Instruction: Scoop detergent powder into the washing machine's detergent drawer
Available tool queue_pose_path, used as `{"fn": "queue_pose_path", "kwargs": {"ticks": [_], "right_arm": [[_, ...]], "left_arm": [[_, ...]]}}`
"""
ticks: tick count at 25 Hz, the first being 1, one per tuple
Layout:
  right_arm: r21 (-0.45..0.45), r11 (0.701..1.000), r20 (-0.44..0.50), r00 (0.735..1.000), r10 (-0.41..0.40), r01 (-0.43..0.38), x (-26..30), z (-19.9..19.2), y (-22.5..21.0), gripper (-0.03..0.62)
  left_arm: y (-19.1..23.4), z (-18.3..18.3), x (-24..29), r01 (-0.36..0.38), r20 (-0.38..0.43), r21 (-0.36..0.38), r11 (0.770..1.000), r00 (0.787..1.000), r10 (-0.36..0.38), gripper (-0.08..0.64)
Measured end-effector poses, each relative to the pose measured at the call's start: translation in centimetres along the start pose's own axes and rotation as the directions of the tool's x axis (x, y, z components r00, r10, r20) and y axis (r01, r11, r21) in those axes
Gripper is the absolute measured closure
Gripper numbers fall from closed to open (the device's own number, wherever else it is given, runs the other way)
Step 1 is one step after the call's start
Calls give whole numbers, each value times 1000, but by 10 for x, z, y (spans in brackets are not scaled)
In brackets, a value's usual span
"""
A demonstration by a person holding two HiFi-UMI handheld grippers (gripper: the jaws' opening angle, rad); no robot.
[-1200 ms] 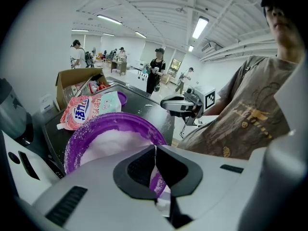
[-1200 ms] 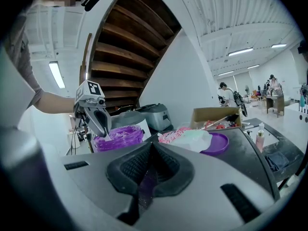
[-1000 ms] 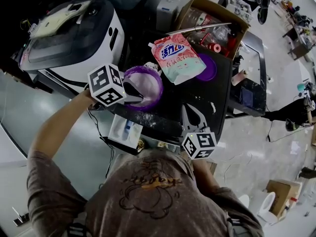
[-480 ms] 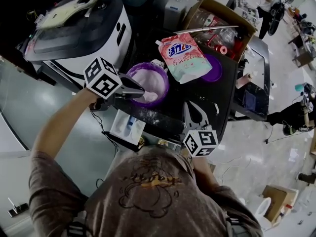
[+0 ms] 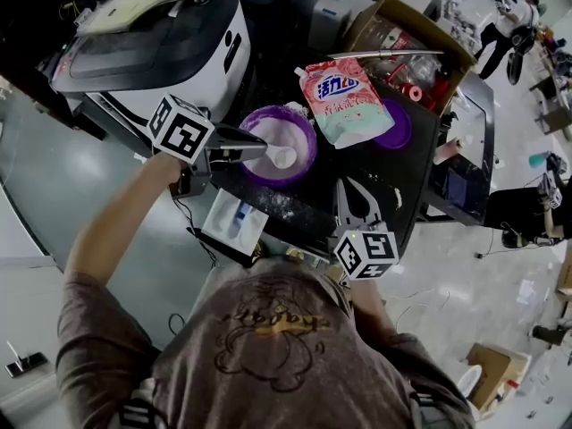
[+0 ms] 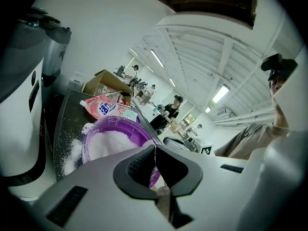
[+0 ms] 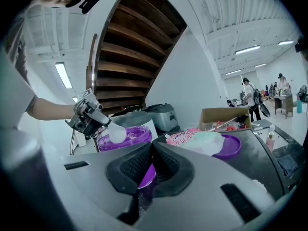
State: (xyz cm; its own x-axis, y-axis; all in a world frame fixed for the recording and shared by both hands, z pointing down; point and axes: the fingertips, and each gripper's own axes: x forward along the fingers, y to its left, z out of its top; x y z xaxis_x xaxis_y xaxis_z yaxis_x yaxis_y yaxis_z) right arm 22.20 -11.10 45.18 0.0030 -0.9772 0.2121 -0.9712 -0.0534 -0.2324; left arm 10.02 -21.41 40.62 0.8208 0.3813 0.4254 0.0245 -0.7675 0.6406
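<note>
Your left gripper [image 5: 261,153] has its jaws pinched tight on the thin handle of a white spoon [image 5: 284,157], gripped far back so the bowl reaches out past the tips and sits level, which looks meant to stop the heaped powder from sliding off. The loaded bowl hangs just above the purple tub [image 5: 313,146] of powder, so any spill drops back in. The white drawer [image 5: 234,223] with its blue insert lies nearer you, below the table [image 5: 407,181] edge and just under the left gripper, so the load needs to travel back and down. Your right gripper [image 5: 346,190] is closed on nothing and parked low over the table, clear of the spoon's path. The washing machine [image 5: 152,34] stands beyond on your left.
</note>
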Motion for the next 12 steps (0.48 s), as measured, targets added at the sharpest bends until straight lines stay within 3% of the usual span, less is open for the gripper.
{"fn": "queue_pose_path", "kwargs": {"ticks": [6, 12], "right_arm": [[-12, 1000, -4, 1000, 14, -14, 4, 1, 6, 591], [-24, 999, -9, 999, 31, -32, 6, 2, 14, 591]], "left_arm": [[3, 0, -10, 19, 102, -115, 993, 995, -7, 537], [5, 13, -26, 2, 210, -108, 994, 977, 21, 537]]}}
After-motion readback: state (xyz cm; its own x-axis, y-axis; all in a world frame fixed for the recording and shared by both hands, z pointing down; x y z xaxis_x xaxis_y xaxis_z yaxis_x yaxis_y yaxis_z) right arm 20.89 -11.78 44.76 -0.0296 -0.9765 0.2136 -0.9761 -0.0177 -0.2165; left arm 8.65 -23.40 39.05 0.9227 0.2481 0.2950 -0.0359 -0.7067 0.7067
